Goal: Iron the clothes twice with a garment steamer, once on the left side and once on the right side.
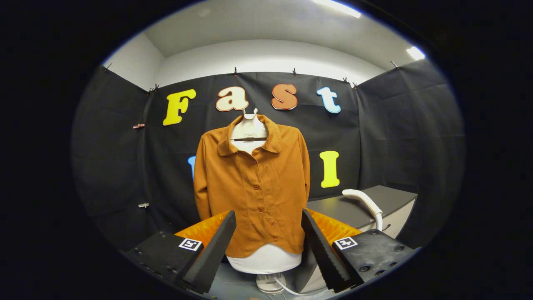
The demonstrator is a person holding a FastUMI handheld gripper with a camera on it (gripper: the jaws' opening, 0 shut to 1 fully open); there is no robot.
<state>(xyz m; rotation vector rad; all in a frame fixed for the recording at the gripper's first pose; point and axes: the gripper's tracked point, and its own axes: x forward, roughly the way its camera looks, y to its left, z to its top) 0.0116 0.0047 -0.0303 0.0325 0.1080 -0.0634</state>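
A brown button-up shirt (254, 183) hangs on a white dress form (265, 260) straight ahead, beyond my fingers. The white garment steamer head (366, 202) lies on a dark cabinet top to the right of the shirt, its hose (378, 221) dropping over the front edge. My gripper (268, 218) stands open, its two fingers spread wide, with nothing between them; the shirt's lower half shows through the gap at a distance.
The dark-topped cabinet (391, 196) with a pale front stands right of the form. The form's round white base (270, 283) rests on the floor with a white cord trailing right. Black cloth walls close in the booth on three sides.
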